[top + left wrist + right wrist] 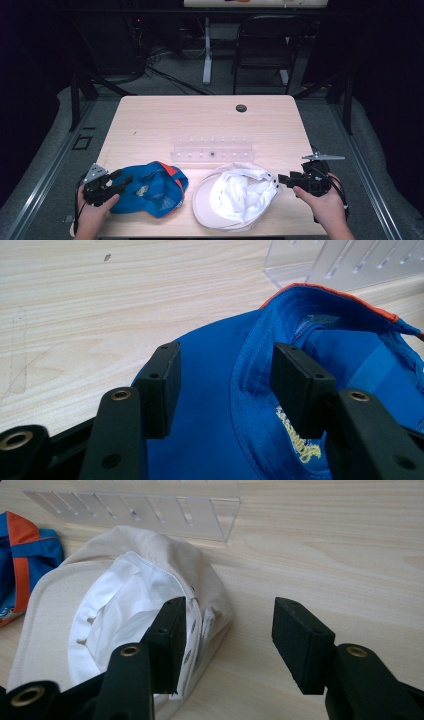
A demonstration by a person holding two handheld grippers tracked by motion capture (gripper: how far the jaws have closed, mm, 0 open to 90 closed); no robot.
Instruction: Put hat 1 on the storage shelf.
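Note:
A blue cap (150, 192) with orange trim lies upside down at the table's front left. My left gripper (124, 179) is open at the cap's left edge. In the left gripper view the blue cap (225, 430) lies under my left gripper (227, 365), one jaw outside the rim fold and the other over the inside. A white and beige cap (235, 197) lies upside down at the front right. My right gripper (281, 179) is open by its right edge. In the right gripper view my right gripper (230, 615) has one jaw over the white cap (125, 595) and the other above bare wood.
A clear slotted acrylic rack (212, 150) lies flat on the wooden table (200, 120) just behind both caps. A black grommet (241, 108) sits near the far edge. Beyond the table are a dark chair (270, 40) and floor cables.

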